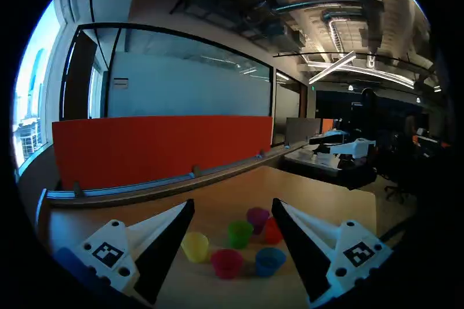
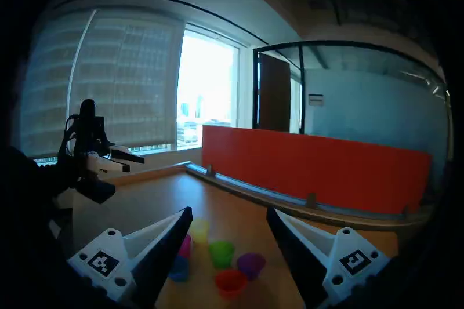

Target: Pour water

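1. My left gripper (image 1: 232, 201): jaws wide apart, holding nothing, raised above the pale wooden desk (image 1: 325, 193).
2. My right gripper (image 2: 228, 210): jaws likewise wide apart and holding nothing, also above the desk.
3. Task items: six small plastic cups stand upright in a loose cluster on the desk, ahead of both sets of jaws and clear of them.
4. Left gripper view, near row: yellow plastic cup (image 1: 195, 246) at left, pink plastic cup (image 1: 227, 263) in the middle, blue plastic cup (image 1: 269, 261) at right.
5. Left gripper view, far row: green plastic cup (image 1: 239, 233), purple plastic cup (image 1: 257, 216), red plastic cup (image 1: 272, 231). I cannot tell whether neighbouring cups touch.
6. Right gripper view: the pink and blue cups sit partly behind my left-hand finger; the red cup lies nearest.
7. Cup contents: cannot tell.
8. Surroundings: a long orange partition panel (image 1: 162, 146) runs along the desk's far edge; a glass wall (image 1: 185, 83) stands behind it; a bright window (image 2: 206, 100) lies beyond.
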`<state>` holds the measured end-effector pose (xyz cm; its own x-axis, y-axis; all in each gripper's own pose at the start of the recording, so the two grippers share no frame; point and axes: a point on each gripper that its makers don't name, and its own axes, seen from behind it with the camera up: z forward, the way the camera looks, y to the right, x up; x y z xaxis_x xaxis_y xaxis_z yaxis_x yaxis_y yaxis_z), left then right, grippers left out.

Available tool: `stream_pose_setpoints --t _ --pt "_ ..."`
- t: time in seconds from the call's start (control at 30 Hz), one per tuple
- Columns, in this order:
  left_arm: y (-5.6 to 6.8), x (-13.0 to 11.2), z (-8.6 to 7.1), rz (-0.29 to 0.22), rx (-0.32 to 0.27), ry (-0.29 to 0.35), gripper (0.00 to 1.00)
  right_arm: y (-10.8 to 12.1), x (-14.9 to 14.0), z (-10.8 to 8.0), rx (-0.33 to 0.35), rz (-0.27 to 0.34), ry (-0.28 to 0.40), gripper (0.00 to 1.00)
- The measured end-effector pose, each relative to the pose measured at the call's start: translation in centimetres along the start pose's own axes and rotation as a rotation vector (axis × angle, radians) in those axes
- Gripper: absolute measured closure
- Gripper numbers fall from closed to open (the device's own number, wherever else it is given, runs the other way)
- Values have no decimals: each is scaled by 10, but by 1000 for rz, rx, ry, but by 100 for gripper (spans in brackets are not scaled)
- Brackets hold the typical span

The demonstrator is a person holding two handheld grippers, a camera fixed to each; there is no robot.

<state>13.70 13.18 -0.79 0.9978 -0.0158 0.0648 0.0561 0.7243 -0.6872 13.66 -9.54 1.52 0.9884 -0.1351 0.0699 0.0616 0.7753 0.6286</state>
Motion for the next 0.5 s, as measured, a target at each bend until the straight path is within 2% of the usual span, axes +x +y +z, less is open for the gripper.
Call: stream_pose_setpoints --t 0.17,0.3,0.5 --pt "12 -13 2 47 -53 -42 1 -4 -8 3 24 -28 -47 1" --pt "16 -28 4 81 -70 -80 1 -8 -15 6 45 -38 -76 1" --pt "25 -57 11 102 -99 -149 1 -11 -25 10 67 -56 -112 1"
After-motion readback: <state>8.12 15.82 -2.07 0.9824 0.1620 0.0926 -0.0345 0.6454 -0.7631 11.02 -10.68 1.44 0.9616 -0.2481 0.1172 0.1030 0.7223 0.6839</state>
